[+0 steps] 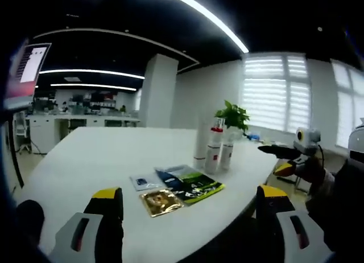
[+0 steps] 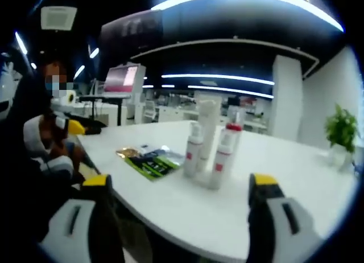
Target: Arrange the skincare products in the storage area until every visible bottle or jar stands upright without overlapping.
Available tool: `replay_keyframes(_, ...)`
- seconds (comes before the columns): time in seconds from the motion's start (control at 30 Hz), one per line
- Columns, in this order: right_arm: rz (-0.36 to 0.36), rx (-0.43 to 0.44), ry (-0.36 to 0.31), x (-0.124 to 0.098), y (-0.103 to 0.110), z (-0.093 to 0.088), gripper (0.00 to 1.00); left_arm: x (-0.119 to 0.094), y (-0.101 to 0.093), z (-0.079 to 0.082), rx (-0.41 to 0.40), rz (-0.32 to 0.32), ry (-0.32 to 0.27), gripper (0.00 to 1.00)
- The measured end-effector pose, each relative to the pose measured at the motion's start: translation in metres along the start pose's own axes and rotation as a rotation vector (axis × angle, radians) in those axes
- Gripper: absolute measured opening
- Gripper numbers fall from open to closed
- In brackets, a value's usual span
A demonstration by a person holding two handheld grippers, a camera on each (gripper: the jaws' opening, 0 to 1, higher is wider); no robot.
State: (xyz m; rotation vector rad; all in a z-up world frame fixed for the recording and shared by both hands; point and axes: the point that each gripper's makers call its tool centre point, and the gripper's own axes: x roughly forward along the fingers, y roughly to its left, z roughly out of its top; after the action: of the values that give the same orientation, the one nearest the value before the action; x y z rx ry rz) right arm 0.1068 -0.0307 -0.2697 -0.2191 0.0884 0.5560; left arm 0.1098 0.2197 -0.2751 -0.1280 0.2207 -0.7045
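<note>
In the left gripper view, the left gripper (image 1: 187,203) is seen with its yellow-tipped jaws spread wide over the near edge of the white table (image 1: 91,155); nothing is held or touched. Between the jaws, flat packets (image 1: 176,186) are laid out on the table: a gold one, a pale one and dark green ones, overlapping so that an exact count cannot be made. Beyond them three white bottles (image 1: 213,149) are stood upright, close together, before a potted plant (image 1: 233,118). At the right edge the other gripper (image 1: 296,155) is partly cut off.

In the right gripper view, the right gripper (image 2: 182,194) is likewise held wide open and empty. The packets (image 2: 149,159) are seen left of centre, and the bottles (image 2: 207,149) just beside them; their labels are too blurred to be read.
</note>
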Motion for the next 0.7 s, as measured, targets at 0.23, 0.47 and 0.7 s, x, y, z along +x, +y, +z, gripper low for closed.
replay_keyframes(0.23,-0.001,-0.004,-0.006,-0.009,0.005,0.001,1.0,-0.01,-0.004,0.005,0.035,0.016,-0.017,0.99)
replay_keyframes(0.47,-0.033,-0.003,-0.01,-0.016,-0.002,0.001,1.0,-0.01,-0.004,0.003,0.048,0.028,-0.008,0.99)
replay_keyframes(0.7,-0.046,-0.009,-0.016,-0.018,-0.007,0.006,1.0,-0.011,-0.009,0.012,0.065,0.016,-0.016,0.99)
